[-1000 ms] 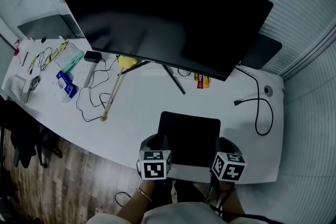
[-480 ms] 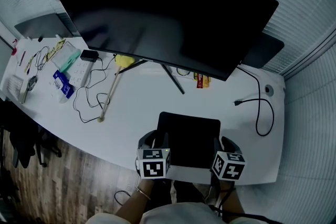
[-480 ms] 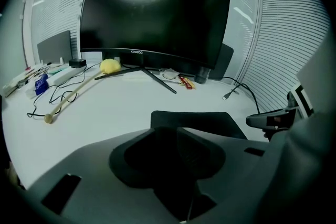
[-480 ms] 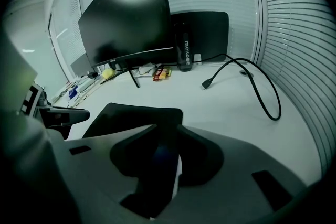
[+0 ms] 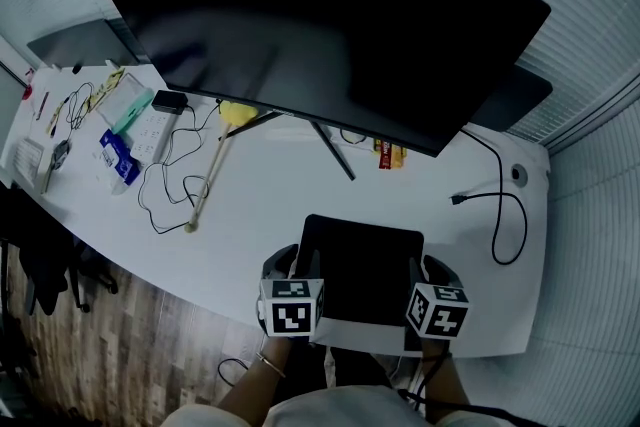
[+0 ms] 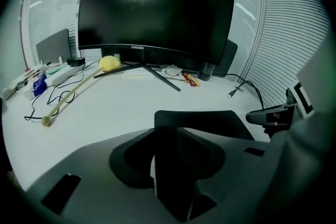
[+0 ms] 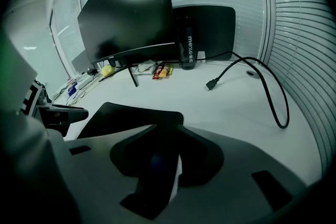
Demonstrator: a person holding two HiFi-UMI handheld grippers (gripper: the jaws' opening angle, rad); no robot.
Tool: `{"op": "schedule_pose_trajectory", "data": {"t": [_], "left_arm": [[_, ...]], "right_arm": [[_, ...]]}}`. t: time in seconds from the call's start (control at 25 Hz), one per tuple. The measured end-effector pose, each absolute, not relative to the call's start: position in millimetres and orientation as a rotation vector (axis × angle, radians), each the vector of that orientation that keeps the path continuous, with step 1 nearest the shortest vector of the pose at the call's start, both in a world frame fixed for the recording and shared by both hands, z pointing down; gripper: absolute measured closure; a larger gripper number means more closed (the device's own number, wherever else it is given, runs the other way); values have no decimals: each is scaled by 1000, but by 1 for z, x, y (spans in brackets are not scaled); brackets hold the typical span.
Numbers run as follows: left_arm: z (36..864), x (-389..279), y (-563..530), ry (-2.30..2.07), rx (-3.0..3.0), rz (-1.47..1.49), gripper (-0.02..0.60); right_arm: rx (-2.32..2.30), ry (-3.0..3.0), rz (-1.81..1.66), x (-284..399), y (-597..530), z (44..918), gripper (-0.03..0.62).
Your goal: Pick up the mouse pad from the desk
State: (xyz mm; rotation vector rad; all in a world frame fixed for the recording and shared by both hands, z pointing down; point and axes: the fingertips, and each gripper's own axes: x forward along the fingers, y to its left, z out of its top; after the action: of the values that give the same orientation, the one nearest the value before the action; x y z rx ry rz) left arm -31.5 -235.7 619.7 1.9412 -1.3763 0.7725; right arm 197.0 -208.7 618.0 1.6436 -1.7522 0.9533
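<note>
Straddling near corners of the mouse pad (image 5: 362, 260), left hand-held gripper (image 5: 303, 265) and right hand-held gripper (image 5: 420, 267) just opened their jaws, nothing clamped. Level lift, I'd guess.

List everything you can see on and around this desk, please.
monitor: one, black, curved, back of desk
mouse pad: one, black, near front edge
desk: one, white
cable: one, black, right side
stick with yellow head: one, pale, left of centre
snack packet: one, red and yellow, below monitor
bottle: one, black, back right
power strip: one, white, far left
blue packet: one, blue, beside power strip
left gripper: one, grey, pad's left edge; jaws have just been opening, unclear whether pad is between them
right gripper: one, grey, pad's right edge; jaws have just been opening, likewise unclear
</note>
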Motion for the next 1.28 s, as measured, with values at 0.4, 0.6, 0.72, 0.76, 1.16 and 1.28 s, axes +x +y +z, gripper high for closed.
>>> {"op": "schedule_pose_trajectory", "data": {"t": [0.4,0.6,0.72,0.76,1.16,1.28], "left_arm": [[628,-36,-249,-1368,1921,784,440],[634,-35,-256,-1342,1920,807,440],[635,-34,-260,-1336,1923,815,440],[636,-33,-261,-1334,1925,817,440],[641,-30,-271,-1318,1930,835,440],[643,-28,-273,-1310,1924,848,440]], "right_arm": [[1626,-1745,952,197,-224,626,470],[1625,-1732,948,199,-231,629,470],[1621,-1722,949,202,-233,632,470],[1619,-1720,952,202,-233,633,470],[1613,-1704,954,205,-239,639,459],[1602,-1700,958,204,-240,641,454]]}}
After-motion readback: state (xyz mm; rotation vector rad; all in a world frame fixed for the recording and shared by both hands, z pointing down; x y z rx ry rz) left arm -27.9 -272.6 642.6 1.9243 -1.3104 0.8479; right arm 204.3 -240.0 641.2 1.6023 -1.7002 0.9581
